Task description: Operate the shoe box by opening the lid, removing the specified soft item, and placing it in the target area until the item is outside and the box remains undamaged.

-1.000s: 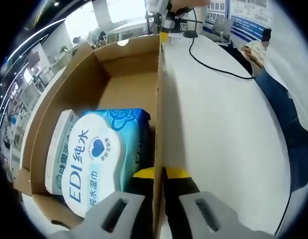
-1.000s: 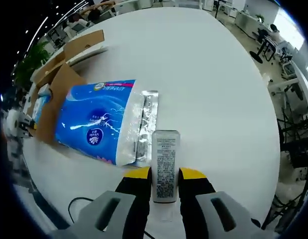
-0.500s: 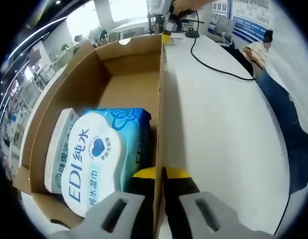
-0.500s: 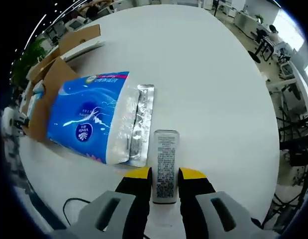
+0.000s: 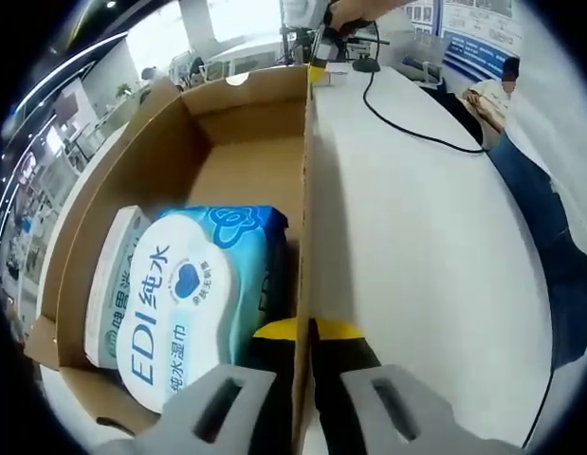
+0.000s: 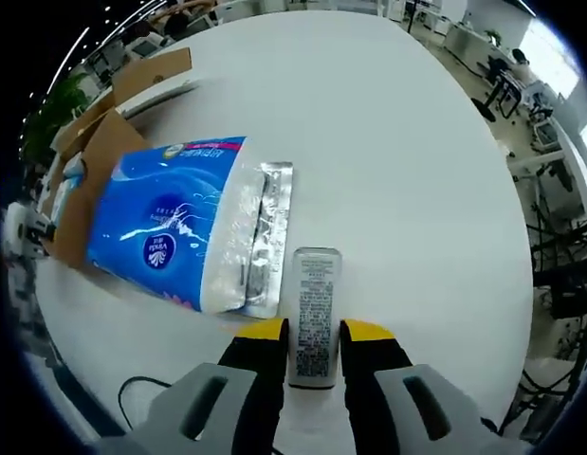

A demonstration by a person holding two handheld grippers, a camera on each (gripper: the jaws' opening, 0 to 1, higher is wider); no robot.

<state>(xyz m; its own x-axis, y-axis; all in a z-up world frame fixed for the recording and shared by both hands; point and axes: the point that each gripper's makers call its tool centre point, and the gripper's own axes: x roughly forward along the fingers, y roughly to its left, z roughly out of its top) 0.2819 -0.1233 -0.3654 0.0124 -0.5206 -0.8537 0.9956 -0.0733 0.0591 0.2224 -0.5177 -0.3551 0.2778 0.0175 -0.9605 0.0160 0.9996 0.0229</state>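
The white worktop (image 6: pixel 407 171) is the largest thing in both views, round-edged in the right gripper view and running up the right half of the left gripper view. On it stands the open cardboard shoe box (image 5: pixel 222 161), seen from close above in the left gripper view with its brown floor bare at the far end; in the right gripper view the same box (image 6: pixel 89 180) lies at the left edge of the worktop with its flaps spread. Inside the box, at the near end, sits a pack of wet wipes (image 5: pixel 184 303) with a white oval label and blue lettering, leaning against the left wall. Outside the box, on the worktop, lies the soft blue tissue pack (image 6: pixel 170 232), its blue end touching the box's flap and its clear, silvery end (image 6: pixel 260 237) pointing toward the right gripper. A black cable (image 5: pixel 407 118) snakes over the worktop beyond the box in the left gripper view, and a person's blue-clad leg (image 5: pixel 549 237) shows along the right edge. The left gripper (image 5: pixel 302 332) has its yellow-tipped jaws clenched on the box's right side wall, one jaw inside and one outside. The right gripper (image 6: pixel 314 332) has its jaws closed on a small white tube (image 6: pixel 315 313) with fine print, which lies flat on the worktop just beside the tissue pack's clear end.
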